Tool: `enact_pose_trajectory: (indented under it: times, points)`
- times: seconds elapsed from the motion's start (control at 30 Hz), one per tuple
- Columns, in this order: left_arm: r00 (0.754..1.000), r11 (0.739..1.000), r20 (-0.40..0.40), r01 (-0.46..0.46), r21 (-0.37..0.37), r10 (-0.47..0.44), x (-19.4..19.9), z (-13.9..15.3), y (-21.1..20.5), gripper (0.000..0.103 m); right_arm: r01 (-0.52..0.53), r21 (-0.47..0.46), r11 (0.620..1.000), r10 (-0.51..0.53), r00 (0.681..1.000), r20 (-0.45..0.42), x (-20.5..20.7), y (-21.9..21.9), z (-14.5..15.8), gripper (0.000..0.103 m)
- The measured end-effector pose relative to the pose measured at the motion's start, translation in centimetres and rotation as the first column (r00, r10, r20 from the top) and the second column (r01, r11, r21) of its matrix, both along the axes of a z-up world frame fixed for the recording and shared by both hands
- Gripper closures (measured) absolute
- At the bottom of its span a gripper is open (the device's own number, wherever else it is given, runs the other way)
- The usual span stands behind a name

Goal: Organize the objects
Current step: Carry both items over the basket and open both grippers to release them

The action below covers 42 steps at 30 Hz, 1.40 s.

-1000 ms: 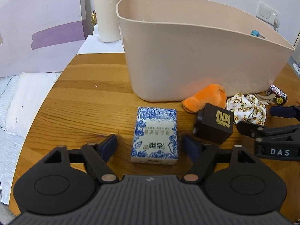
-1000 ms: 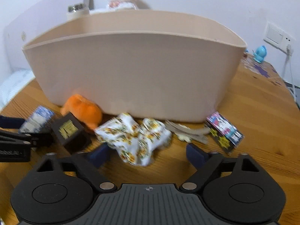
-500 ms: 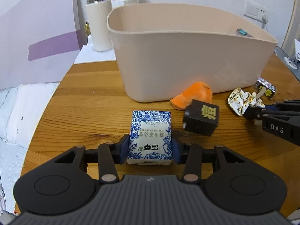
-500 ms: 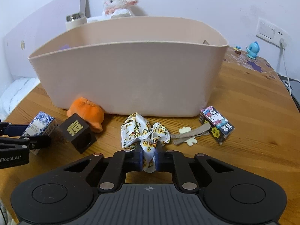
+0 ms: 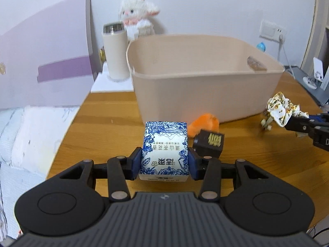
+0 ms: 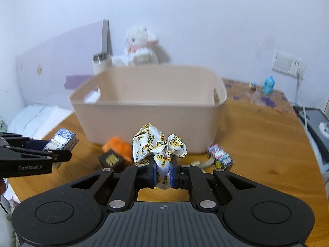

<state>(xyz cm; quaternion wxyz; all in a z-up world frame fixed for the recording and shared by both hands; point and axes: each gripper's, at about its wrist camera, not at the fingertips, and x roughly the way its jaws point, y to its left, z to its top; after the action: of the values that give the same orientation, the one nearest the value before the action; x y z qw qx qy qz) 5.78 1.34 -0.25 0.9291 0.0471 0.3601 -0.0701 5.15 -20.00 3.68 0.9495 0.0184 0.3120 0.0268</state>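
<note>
My left gripper clamps the blue-and-white paper tissue pack; my right gripper pinches the floral fabric scrunchie, beige plastic bin at twelve o'clock.

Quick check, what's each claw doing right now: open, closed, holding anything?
Left claw: closed on the blue-and-white box.
Right claw: closed on the floral scrunchie.

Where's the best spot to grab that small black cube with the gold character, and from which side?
Grip the black cube across two opposite flat side faces, coming from above. It sits tilted on the table beside the orange plush, which crowds one side.
</note>
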Motion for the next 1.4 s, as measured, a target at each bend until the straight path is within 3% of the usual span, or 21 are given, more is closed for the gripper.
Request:
enact_pose_trajectory:
  times: [0.4,0.67,0.9,1.13,1.4]
  points:
    - [0.987,1.000,0.160,0.025,0.003,-0.025,0.8,5.9,-1.2,0.055,0.017,-0.020,1.000,-0.014,0.986,0.169,0.6,-1.1,6.4,0.092]
    - [0.977,1.000,0.212,0.017,0.012,-0.019,4.4,7.7,-2.8,0.055,0.024,-0.029,0.999,-0.018,0.984,0.179,4.7,-2.0,7.4,0.092]
    - [0.984,1.000,0.176,-0.003,0.014,0.000,8.6,6.8,-3.8,0.055,0.032,-0.026,0.999,-0.028,0.992,0.124,9.0,-2.1,5.8,0.092]
    - [0.993,0.998,0.111,-0.032,0.045,0.027,12.4,4.2,-4.9,0.055,0.027,-0.019,0.999,-0.026,0.999,0.036,12.5,-2.4,3.2,0.092]
    - [1.000,1.000,0.007,0.008,0.025,-0.008,14.2,1.2,-4.6,0.055,0.018,-0.034,0.999,-0.020,0.998,-0.052,14.1,-2.8,0.6,0.092]
